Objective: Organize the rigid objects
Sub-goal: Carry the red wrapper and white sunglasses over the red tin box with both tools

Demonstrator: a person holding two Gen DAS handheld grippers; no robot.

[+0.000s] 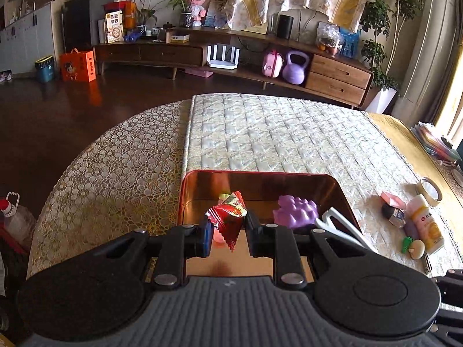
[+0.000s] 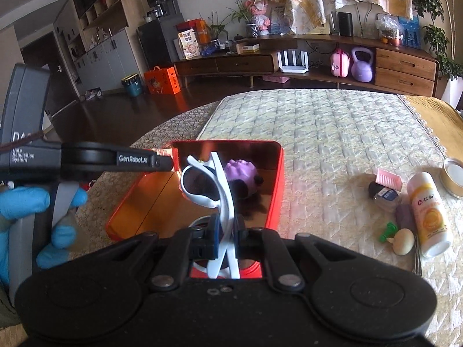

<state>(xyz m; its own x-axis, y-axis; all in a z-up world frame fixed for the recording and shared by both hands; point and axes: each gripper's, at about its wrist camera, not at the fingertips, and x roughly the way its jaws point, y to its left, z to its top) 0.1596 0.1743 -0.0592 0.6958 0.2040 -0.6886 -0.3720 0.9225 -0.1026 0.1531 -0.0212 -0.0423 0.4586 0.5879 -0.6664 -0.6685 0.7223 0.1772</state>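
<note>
The left gripper is closed on a red sachet, which hangs between its pads over the near wall of the red tin. The right gripper is clamped narrow on the folded arms of white sunglasses, whose lenses stand up over the tin interior.

In the left view the tin sits at 12 o'clock from the gripper, its shiny floor mostly bare on the left half. A purple toy lies in it at 1 o'clock, against the right side, with the sunglasses crossing the right wall just beside it. In the right view the toy lies behind the lenses toward the far wall.

The tin rests on a quilted mat, its left wall close to the mat's left edge; beyond that the lace cloth curves down to the floor. The mat is open from 11 to 1 o'clock past the tin.

At 3 o'clock in the right view, well apart from the tin, a cluster lies near the mat's right side: a white bottle, a pink comb on a dark jar, a green clip, a beige egg and a tape roll.

The left gripper's body reaches in from 9 o'clock, held by a blue-gloved hand.
</note>
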